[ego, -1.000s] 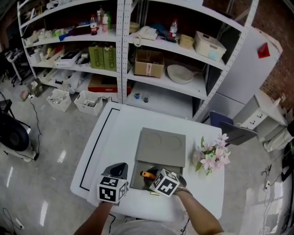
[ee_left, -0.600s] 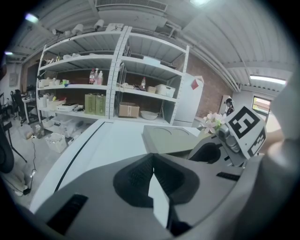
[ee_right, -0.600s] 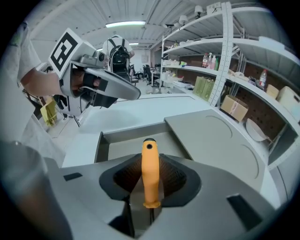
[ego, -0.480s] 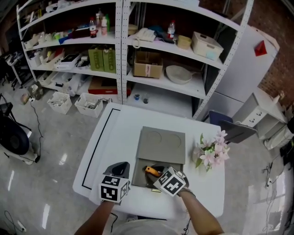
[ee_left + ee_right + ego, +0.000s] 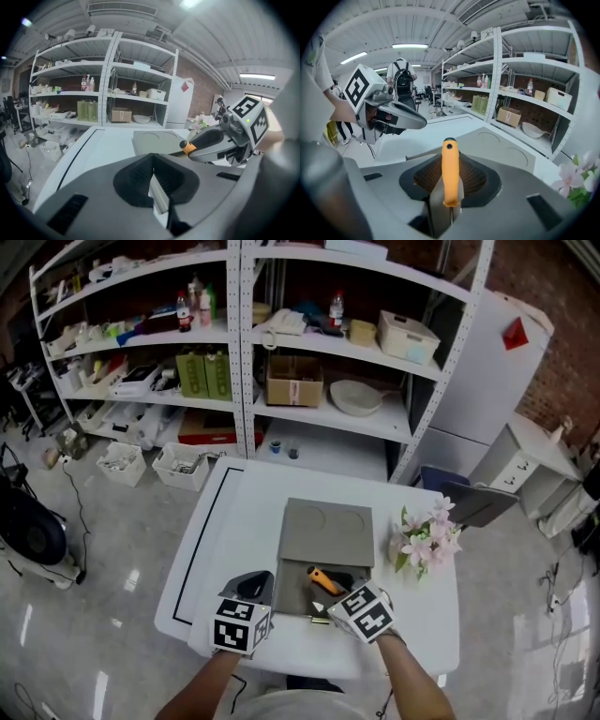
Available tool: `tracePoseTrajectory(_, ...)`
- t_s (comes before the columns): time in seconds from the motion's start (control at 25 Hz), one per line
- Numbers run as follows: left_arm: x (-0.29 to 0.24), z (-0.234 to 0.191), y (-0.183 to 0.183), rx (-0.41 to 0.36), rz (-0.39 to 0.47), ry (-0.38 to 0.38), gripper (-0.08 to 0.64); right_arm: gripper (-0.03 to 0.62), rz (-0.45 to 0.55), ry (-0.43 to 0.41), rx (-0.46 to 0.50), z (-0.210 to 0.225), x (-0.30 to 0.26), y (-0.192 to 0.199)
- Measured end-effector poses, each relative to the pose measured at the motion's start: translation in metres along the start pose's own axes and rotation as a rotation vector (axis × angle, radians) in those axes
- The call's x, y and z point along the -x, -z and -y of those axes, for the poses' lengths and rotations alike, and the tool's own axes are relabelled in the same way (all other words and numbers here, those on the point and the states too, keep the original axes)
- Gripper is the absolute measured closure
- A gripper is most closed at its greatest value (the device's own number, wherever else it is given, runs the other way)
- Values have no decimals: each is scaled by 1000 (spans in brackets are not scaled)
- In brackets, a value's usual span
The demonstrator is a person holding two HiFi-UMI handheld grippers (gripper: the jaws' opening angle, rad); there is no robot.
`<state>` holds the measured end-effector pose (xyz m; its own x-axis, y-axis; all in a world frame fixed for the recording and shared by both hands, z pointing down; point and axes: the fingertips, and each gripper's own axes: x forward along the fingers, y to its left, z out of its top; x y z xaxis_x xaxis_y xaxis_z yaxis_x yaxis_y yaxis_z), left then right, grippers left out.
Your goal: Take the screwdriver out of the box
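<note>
Right tongs (image 5: 449, 185) pinch the orange-handled screwdriver (image 5: 324, 578) over the open grey box (image 5: 292, 589); left tongs (image 5: 152, 180) pressed together, empty, just left of it.

Orange screwdriver handle (image 5: 450, 183): smooth plastic, slight sheen. Right gripper (image 5: 450, 164): matt grey plastic shell; black jaw pads finely ribbed, rubbery look. Left gripper (image 5: 153, 164): same matt grey shell, ribbed black pads. Flat grey box (image 5: 328, 538), frame centre: matt; felt or card, cannot tell. White table (image 5: 239, 521): smooth, low sheen. Pale floor (image 5: 94, 521), left: polished, glossy, glare patches. White shelving (image 5: 246, 352), top: painted perforated metal. Brown carton (image 5: 294, 381): plain cardboard. Brick wall (image 5: 562, 306), upper right: rough.
</note>
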<state>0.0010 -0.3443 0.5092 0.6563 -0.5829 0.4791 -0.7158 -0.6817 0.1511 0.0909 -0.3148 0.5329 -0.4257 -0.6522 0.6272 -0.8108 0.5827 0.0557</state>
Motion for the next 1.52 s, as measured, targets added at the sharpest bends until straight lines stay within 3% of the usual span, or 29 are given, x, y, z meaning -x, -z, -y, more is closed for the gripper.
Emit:
tracePoseTrajectory(0.4,20,24,-4,-45,18,29,555,474,155,125,-94,0,57,-22)
tracePoseTrajectory(0.96,54,55,4,-75,51,50,555,474,312,266,-241,-17,131,-12)
tracePoseTrajectory(1.52,65,75,12,-93,58,73,555,474,336,315,-292,-28,158,8)
